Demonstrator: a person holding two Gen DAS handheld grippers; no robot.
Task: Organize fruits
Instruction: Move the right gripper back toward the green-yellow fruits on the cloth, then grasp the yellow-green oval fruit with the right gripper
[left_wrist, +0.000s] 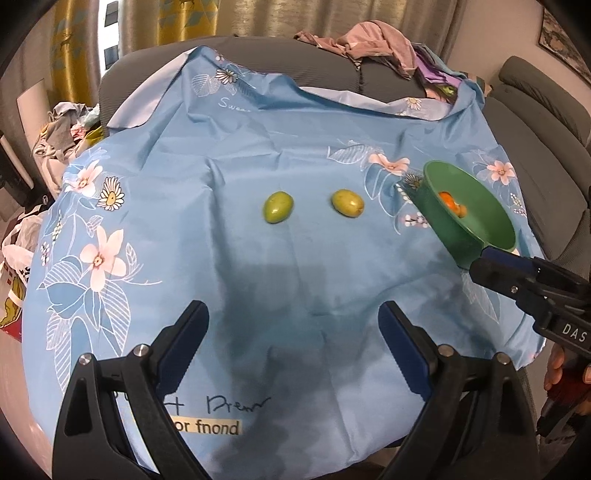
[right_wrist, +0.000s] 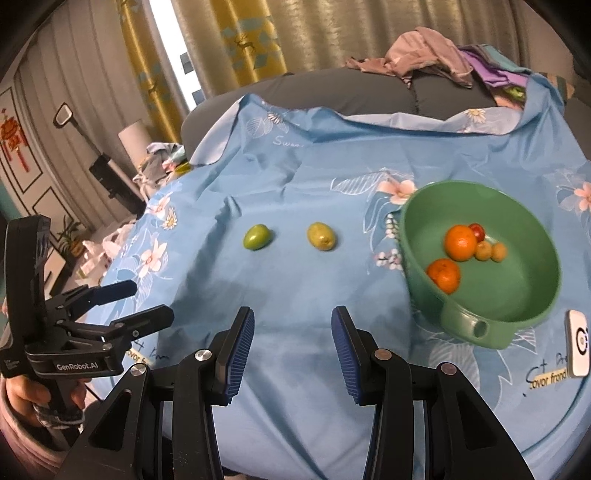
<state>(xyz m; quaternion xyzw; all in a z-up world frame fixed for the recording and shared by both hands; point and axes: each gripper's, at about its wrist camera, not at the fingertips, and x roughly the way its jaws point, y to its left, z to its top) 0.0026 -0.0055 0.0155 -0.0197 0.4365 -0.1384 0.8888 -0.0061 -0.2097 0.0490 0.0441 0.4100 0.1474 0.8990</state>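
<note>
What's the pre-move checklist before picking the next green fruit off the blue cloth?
1. Left hand-held gripper open, empty: ok.
2. Right hand-held gripper empty, jaws partly open: ok.
3. Two oval green fruits lie apart on the blue floral cloth, unobstructed: ok.
4. Round green plastic bowl upright with room beside the oranges: ok.
5. Right hand-held gripper clear of the bowl rim: cannot tell.

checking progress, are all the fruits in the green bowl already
No, two green fruits lie on the blue cloth left of the green bowl, which holds only the oranges and a few small fruits.
</note>
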